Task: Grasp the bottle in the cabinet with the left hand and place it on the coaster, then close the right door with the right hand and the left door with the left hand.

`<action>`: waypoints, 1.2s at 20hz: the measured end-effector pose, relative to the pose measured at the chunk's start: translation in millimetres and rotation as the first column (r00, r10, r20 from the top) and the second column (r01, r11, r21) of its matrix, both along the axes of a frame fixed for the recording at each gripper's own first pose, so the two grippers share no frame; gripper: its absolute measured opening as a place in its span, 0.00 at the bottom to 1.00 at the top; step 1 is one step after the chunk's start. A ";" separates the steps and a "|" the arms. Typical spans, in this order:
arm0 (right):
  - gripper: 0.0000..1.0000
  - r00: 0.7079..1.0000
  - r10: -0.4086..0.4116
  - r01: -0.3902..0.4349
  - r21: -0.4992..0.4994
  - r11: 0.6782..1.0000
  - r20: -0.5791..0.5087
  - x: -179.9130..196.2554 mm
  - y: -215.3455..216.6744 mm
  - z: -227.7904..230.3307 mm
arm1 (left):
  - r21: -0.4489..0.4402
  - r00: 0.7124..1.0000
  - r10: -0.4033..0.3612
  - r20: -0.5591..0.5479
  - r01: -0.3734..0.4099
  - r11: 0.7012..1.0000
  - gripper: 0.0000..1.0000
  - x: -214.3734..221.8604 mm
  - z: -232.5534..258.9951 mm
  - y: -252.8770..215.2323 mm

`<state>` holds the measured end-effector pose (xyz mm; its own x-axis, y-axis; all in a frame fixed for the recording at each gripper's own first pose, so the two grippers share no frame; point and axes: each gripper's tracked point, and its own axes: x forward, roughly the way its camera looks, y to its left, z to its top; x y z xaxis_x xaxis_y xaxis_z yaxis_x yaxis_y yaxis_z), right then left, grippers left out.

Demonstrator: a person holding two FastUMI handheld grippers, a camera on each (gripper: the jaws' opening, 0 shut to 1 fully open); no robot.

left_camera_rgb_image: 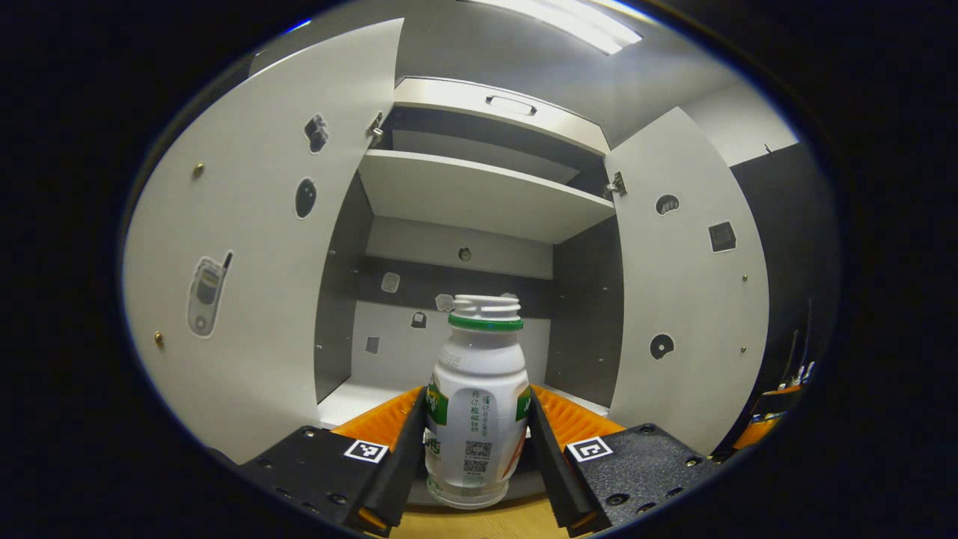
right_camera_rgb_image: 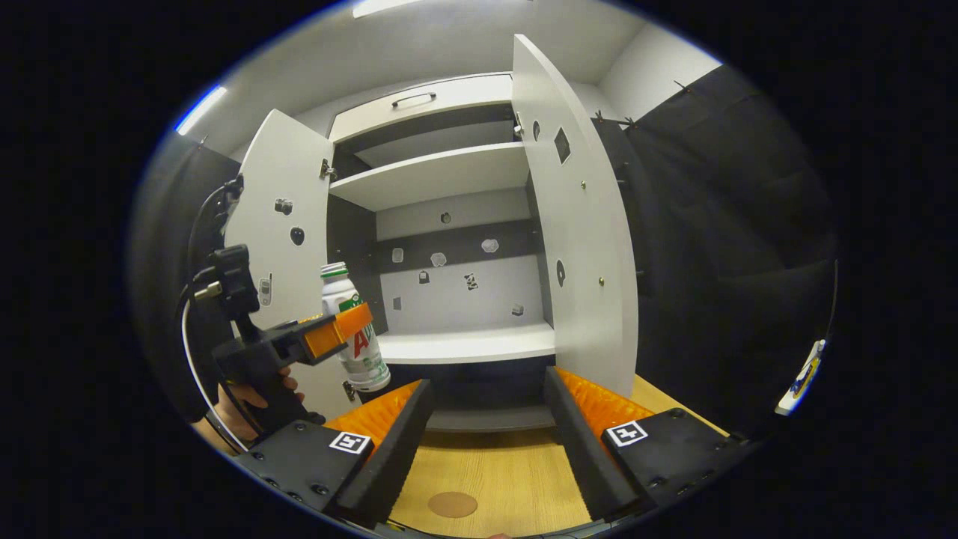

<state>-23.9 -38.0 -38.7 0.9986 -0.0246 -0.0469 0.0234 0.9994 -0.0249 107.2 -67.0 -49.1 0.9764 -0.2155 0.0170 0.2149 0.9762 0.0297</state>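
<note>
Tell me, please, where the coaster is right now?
In the right gripper view, the coaster lies on the wooden table, low between the right gripper fingers.

White bottle [left_camera_rgb_image: 477,408] with green neck ring; round brown coaster [right_camera_rgb_image: 452,504]; pale grey cabinet doors [left_camera_rgb_image: 254,247].

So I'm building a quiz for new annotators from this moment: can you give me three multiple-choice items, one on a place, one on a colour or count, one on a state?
1. Where is the bottle?
A. on the cabinet's upper shelf
B. between the left gripper's fingers
C. lying on the table

2. What colour is the ring under the bottle's cap?
A. green
B. red
C. blue

3. How do the cabinet doors stand?
A. both shut
B. one open
C. both open

Answers: 1 B, the left gripper view shows both fingers pressed on its sides. 2 A, a green band circles the neck. 3 C, the left door and right door both swing outward, the shelves exposed.
</note>
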 end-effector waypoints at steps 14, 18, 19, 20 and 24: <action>0.98 0.991 0.123 -0.125 0.045 0.991 0.043 -24.2 28.6 15.7 | -0.030 0.987 0.027 -0.159 -0.032 0.999 0.73 -95.2 -188.9 -8.9; 0.98 0.991 0.131 -0.131 0.004 0.991 -0.006 -24.7 29.6 6.7 | -0.003 0.986 0.045 -0.159 -0.046 0.999 0.72 -117.3 -234.2 -8.2; 0.98 0.991 0.134 -0.134 0.002 0.991 -0.017 -23.7 30.7 5.2 | 0.014 0.987 0.045 -0.154 -0.043 0.999 0.73 -122.1 -243.7 -10.5; 0.98 0.990 0.141 -0.141 0.007 0.990 -0.027 -23.1 32.8 3.4 | 0.025 0.988 0.041 -0.152 -0.038 0.999 0.72 -124.0 -253.2 -15.1; 0.98 0.983 0.173 -0.172 0.017 0.985 -0.054 -26.7 39.5 0.4 | 0.054 0.989 0.060 -0.134 -0.053 0.997 0.73 -128.2 -273.1 -30.9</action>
<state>-50.6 1.5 -38.3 0.9837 0.1489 -0.1010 -0.1505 0.9886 -0.0089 -21.0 -97.9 -322.2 0.9795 -0.1573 -0.1260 0.1651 0.9848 0.0535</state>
